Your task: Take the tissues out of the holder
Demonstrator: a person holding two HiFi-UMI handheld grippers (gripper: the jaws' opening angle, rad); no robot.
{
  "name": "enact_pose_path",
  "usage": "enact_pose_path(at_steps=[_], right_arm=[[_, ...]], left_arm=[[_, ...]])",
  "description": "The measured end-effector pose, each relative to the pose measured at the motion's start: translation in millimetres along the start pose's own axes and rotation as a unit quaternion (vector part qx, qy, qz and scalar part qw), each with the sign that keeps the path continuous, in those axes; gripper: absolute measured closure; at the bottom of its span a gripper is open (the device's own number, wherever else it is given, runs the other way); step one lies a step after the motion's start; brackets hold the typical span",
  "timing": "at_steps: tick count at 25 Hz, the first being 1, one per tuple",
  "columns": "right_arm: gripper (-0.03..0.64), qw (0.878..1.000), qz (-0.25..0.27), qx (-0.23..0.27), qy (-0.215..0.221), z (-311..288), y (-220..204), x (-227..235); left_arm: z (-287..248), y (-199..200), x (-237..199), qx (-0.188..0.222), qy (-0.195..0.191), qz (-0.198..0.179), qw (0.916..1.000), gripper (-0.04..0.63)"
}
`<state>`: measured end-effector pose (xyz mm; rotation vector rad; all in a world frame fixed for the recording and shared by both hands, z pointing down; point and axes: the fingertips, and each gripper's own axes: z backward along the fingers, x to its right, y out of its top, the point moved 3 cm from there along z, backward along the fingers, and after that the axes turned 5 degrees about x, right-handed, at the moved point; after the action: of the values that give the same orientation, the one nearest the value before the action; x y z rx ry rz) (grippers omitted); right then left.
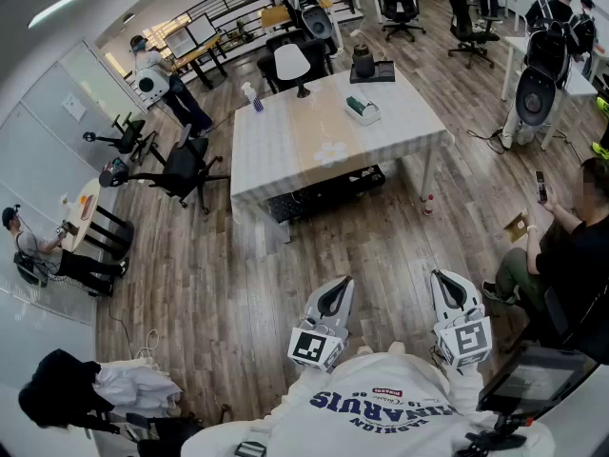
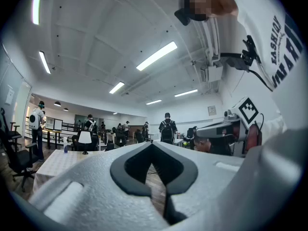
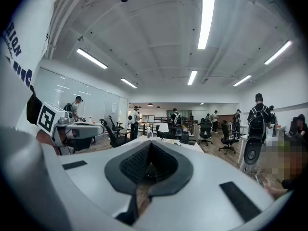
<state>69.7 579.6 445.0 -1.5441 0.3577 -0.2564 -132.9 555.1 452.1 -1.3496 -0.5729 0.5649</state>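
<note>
The tissue holder (image 1: 363, 109), a small green and white box, sits on the white checked table (image 1: 285, 146) far ahead of me, toward its right side. A pale crumpled patch, maybe tissues (image 1: 332, 150), lies near the table's front edge. My left gripper (image 1: 335, 287) and right gripper (image 1: 447, 279) hang side by side close to my chest, above the wooden floor and well short of the table. Both are shut with nothing between the jaws. In the left gripper view the left gripper (image 2: 152, 143) points level across the room; in the right gripper view the right gripper (image 3: 150, 143) points toward the table.
On the table stand a white lamp (image 1: 290, 65), a spray bottle (image 1: 255, 98) and a dark jug (image 1: 363, 62) on a tray. A person sits at the right (image 1: 561, 246). Office chairs (image 1: 181, 174) stand left of the table. Wooden floor lies between me and the table.
</note>
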Motion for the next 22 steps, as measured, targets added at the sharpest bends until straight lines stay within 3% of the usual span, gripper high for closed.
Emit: enact_pose_path(at_steps=[13,17,22], right_arm=[[0.611,1.000,-0.005,-0.010,-0.003,-4,1,-22],[0.611,1.000,-0.023,0.017,0.002,-4,3,-17],[0.603,0.999,0.003,0.037,-0.008,-6,-3,-6]], left_arm=[[13,4,-3,0.000,-0.021,0.005,0.9998,0.592],[10,1,-5,0.002,-0.016,-0.005,0.9999,0.592],[8,-9,-4,0.002,0.001,0.003,1.0000,0.592]])
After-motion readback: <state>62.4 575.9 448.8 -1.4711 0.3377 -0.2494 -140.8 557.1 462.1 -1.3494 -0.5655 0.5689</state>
